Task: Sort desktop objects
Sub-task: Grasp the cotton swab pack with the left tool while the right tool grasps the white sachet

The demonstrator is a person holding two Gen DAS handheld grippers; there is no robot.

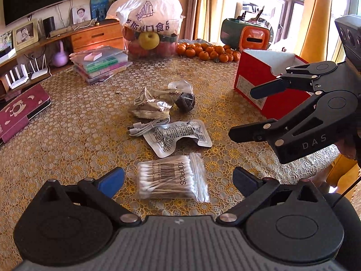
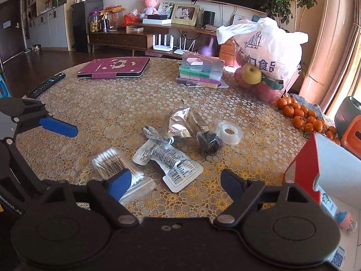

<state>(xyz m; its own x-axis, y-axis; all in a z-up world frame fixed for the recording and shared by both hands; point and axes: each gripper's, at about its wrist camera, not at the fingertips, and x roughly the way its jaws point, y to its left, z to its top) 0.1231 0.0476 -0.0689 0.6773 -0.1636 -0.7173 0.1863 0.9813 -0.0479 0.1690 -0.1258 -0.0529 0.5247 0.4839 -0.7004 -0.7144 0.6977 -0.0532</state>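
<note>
Both tongs released — left tongs over the cotton swabs, right tongs empty

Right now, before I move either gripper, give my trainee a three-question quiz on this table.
1. True or false: the left gripper is shut on the cotton swab bag.
2. Which lies nearest the red box? A. cotton swab bag B. tape roll C. white cable
3. Fill in: the right gripper holds ____.

Key: 1 false, it is open. 2 B. 3 nothing.
</note>
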